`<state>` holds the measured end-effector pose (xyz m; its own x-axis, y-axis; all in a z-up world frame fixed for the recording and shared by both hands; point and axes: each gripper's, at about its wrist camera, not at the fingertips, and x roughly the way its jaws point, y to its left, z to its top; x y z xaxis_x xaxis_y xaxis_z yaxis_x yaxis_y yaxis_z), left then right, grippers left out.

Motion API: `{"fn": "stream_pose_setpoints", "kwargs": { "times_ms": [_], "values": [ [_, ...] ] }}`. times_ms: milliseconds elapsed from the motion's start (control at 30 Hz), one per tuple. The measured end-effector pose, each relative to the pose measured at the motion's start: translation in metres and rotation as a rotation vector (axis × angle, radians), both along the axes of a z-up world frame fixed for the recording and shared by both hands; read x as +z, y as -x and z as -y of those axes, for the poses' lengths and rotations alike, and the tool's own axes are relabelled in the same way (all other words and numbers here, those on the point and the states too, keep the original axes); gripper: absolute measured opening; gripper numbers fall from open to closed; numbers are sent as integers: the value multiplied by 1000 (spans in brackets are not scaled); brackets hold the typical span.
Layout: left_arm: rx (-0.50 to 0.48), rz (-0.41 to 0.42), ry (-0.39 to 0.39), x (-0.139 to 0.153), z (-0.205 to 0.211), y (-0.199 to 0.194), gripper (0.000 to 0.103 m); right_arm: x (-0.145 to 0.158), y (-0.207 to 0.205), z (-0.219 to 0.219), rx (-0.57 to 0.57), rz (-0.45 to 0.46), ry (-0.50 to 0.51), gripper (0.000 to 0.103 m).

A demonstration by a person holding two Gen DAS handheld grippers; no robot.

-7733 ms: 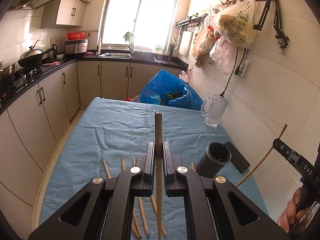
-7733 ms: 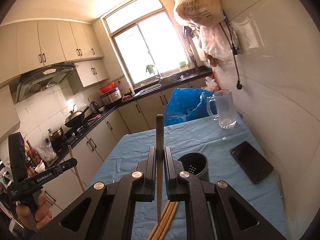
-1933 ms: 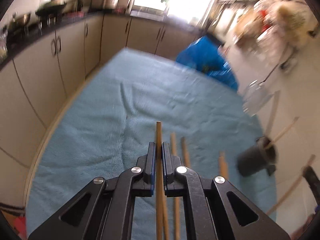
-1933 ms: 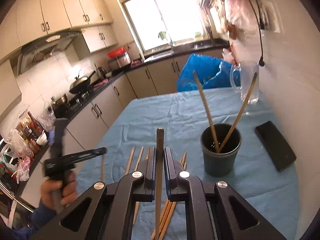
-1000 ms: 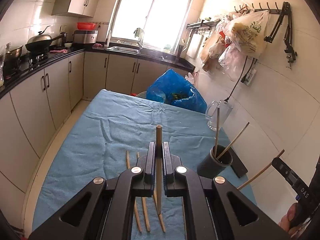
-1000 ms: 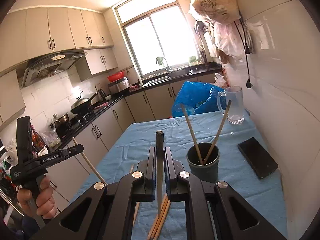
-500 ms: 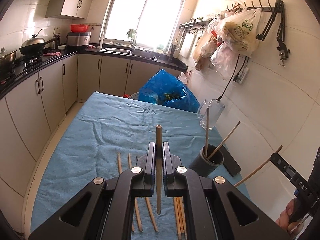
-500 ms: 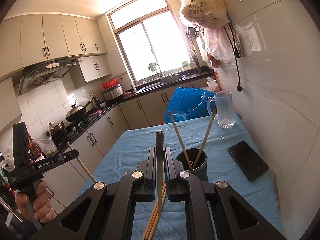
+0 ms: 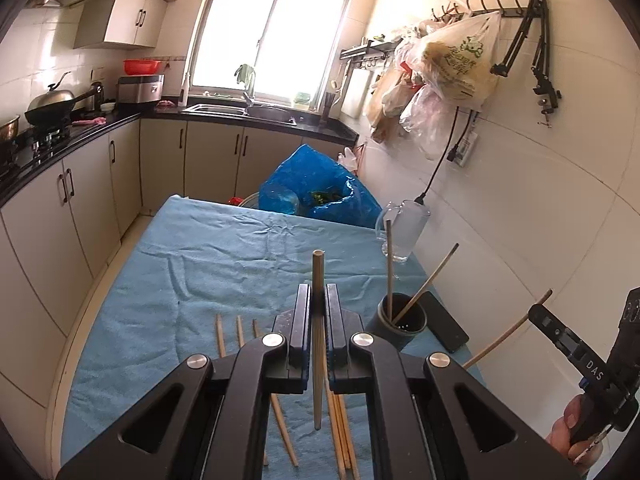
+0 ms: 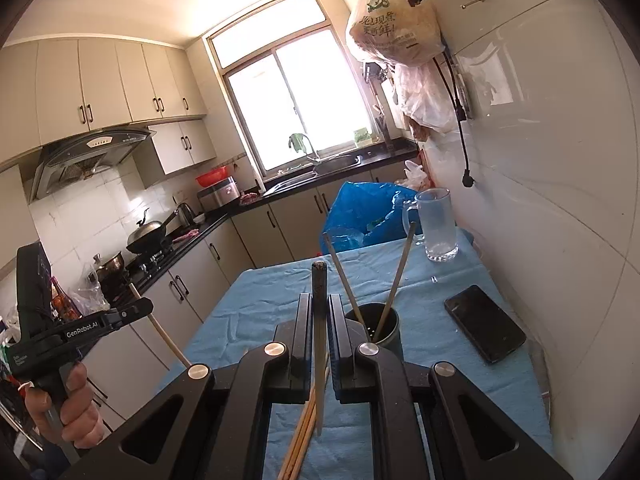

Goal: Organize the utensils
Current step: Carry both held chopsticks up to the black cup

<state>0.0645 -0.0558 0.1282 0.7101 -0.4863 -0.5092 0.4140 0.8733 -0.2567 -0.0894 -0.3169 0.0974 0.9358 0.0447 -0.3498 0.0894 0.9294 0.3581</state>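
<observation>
Chopsticks are the things to be sorted here, and one is held by each hand-held gripper. The left hand-held gripper (image 9: pixel 318 300) is closed on a pale chopstick (image 9: pixel 317 344) near its middle, with the stick nearly upright. The right hand-held gripper (image 10: pixel 319 304) is closed in the same way on a chopstick (image 10: pixel 319 344) with a darkened tip.

Such sticks are judged to be light, stiff and smooth, so a stick can swing or slip between the pads. A hold near the middle is judged best for balance.

Two chopsticks (image 10: pixel 368 280) are already leaned in the dark holder (image 10: pixel 390 334), which stands on the counter (image 9: pixel 192 264) under a blue cloth. More loose sticks (image 9: pixel 340 432) are laid flat on the cloth, near the holder.

A phone (image 10: pixel 484 328) is seen just beside the holder, and a glass mug (image 10: pixel 438 228) farther back. The leaned sticks partly block the holder's mouth, and the light holder can probably be tipped.
</observation>
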Motion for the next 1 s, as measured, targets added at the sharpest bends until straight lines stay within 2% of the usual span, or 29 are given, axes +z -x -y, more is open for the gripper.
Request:
{"fn": "stream_pose_setpoints", "kwargs": {
  "times_ms": [567,1000],
  "values": [
    [-89,50,-14,26,43,7,5,11,12,14,-38,30,-6,8],
    [-137,99,-19,54,87,-1,5,41,10,28,-75,89,12,8]
  ]
}}
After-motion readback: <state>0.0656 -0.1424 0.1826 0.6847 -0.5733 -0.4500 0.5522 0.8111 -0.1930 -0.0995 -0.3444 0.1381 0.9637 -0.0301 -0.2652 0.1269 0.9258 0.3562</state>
